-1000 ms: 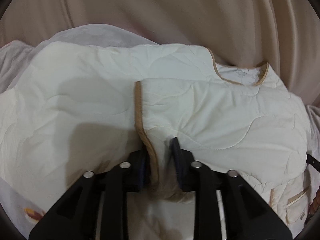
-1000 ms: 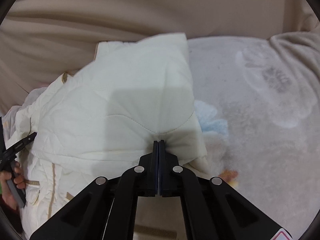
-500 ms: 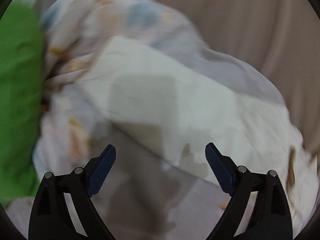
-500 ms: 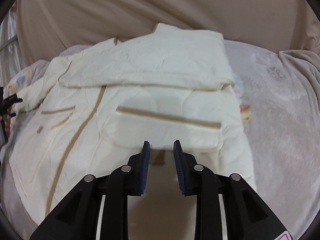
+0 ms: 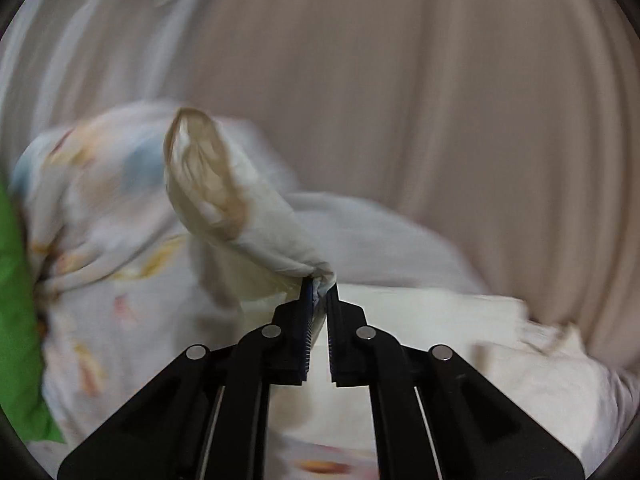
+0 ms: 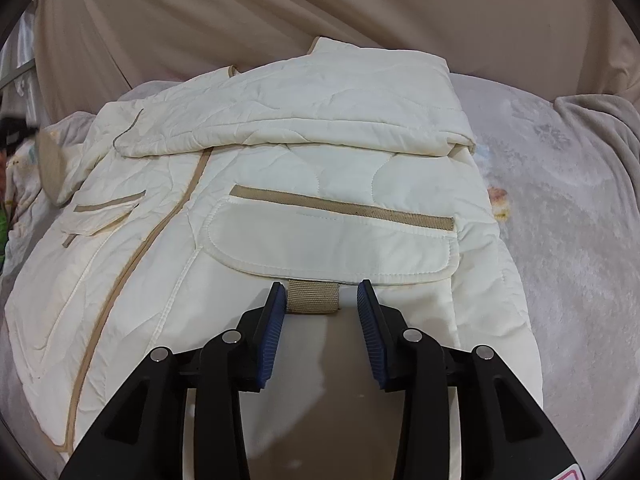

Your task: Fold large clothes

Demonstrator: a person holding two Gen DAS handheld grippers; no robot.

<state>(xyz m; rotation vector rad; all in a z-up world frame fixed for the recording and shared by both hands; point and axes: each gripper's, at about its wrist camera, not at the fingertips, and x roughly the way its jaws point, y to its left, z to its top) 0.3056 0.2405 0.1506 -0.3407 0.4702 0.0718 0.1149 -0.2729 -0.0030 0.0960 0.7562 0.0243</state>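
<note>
a beige curtain (image 6: 280,8) hangs behind a bed with a pale printed sheet (image 6: 560,208); a green cushion (image 5: 16,320) lies at its edge.

dim warm light; left view motion-blurred, fisheye edges dark.

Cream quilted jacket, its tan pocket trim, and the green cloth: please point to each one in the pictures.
cream quilted jacket (image 6: 320,152), right wrist view, on the quilted front panel.
tan pocket trim (image 6: 344,207), right wrist view, on the middle of the strip above the pocket flap.
green cloth (image 5: 16,320), left wrist view, on its visible left-edge part.
</note>
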